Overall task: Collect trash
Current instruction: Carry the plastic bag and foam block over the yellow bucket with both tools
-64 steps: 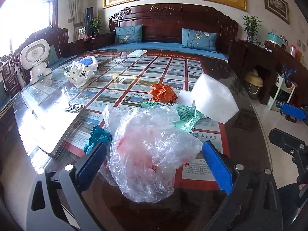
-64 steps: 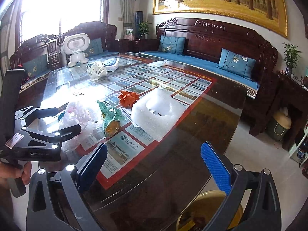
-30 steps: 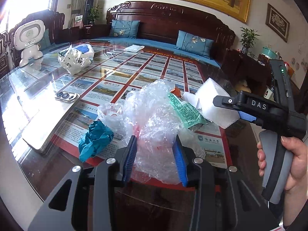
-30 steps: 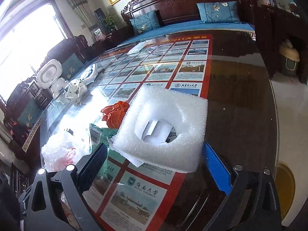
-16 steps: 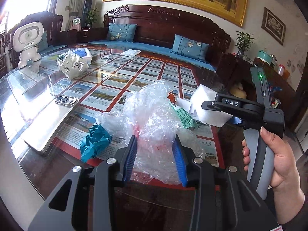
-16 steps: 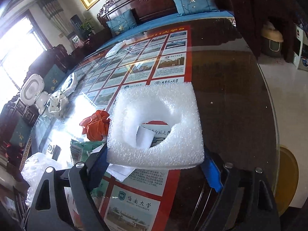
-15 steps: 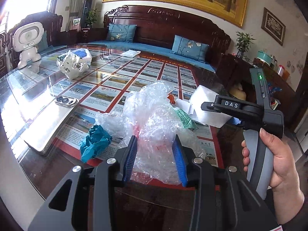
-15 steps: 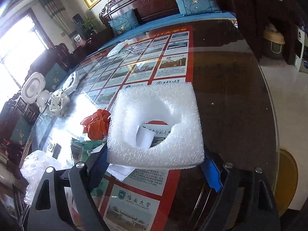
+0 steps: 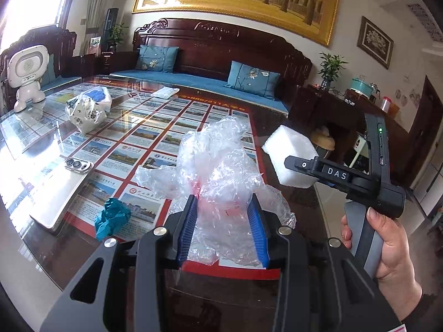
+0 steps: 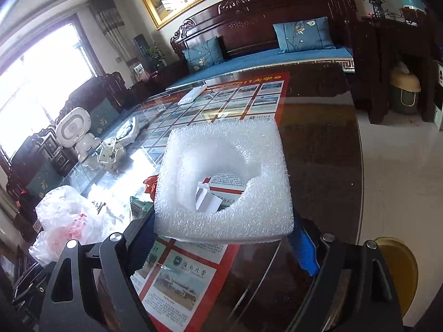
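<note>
1. Left gripper (image 9: 223, 228): the two blue-padded fingers (image 9: 188, 227) are drawn in to a narrow gap and clamp a crumpled clear plastic bag (image 9: 218, 171). The bag shows pink-red marks near the grip point. It bulges up and outward above the fingers, with its lower folds hanging just over the glass-topped table (image 9: 293, 196).

2. Right gripper (image 10: 221, 244): its fingers are set wide and press against the two sides of a white foam block (image 10: 224, 179). The block has a round hollow through its middle, and the poster under the glass shows through that hole. In the left wrist view the same foam block (image 9: 290, 157) is held off the table, to the right of the bag, with the right hand (image 9: 387, 251) wrapped round the gripper's handle.

3. On the table near the left gripper lies a crumpled teal scrap (image 9: 110, 217), apart from the bag. A silver phone (image 9: 59, 191) lies face down just to its left.

4. Behind the foam block, in the right wrist view, an orange-red scrap (image 10: 151, 184) and a green wrapper (image 10: 139, 206) lie on the table, both partly hidden.

5. Mid table: a printed white bag (image 9: 85, 113) stands with blue items at its top.

6. Far left edge of the table: a white toy robot (image 9: 26, 77).

7. Beyond the table: a dark wooden sofa (image 9: 221, 55) with blue cushions.
</note>
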Tool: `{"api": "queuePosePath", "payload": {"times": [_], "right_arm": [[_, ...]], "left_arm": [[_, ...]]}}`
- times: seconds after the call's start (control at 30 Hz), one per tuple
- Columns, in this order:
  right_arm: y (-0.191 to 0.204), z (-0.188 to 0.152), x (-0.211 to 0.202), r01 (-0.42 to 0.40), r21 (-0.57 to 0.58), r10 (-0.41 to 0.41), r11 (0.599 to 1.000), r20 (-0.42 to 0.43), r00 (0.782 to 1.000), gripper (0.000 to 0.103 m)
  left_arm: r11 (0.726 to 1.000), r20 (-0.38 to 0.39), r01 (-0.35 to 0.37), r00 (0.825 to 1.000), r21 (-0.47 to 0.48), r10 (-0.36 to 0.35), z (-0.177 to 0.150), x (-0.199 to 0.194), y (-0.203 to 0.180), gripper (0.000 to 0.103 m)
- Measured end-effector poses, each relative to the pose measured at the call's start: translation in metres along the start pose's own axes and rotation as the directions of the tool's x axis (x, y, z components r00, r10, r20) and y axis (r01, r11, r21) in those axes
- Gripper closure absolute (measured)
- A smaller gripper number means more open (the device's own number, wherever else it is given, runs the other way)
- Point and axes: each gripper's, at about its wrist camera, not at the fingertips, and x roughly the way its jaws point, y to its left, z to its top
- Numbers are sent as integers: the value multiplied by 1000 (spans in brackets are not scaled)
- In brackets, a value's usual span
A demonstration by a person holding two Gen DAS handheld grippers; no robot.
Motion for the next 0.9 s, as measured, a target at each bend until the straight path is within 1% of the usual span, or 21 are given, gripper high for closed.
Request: {"api": "queuePosePath", "payload": {"times": [0.13,0.23,0.4,0.57,0.67,0.8,0.9], "right_arm": [[-24,-2,-26,13,20,-13,1000,16,1000,22],[-41,-2,-51,34,5,-34,999,37,999,22],[-78,-9,-95,77,-9,-77,997,61,995,22],[-128,-20,-137,143,10,-143,990,60,988,22],[-158,-32,-155,188,24,-189,982,41,981,22],[-194,-51,-172,241,32,-242,970,11,970,22],[-217,-65,-178,255,38,-254,966,-24,967,22]], "left_arm": [[998,-7,47,999,31,-47,4,4,-26,65],[994,-18,86,996,65,-85,5,11,-52,65],[979,-64,164,985,117,-158,4,32,-101,65],[955,-131,257,962,147,-239,-5,60,-154,65],[938,-181,309,943,158,-280,-15,80,-186,65],[919,-243,357,919,170,-312,-30,102,-227,65],[909,-287,377,904,180,-318,-42,118,-252,65]]}}
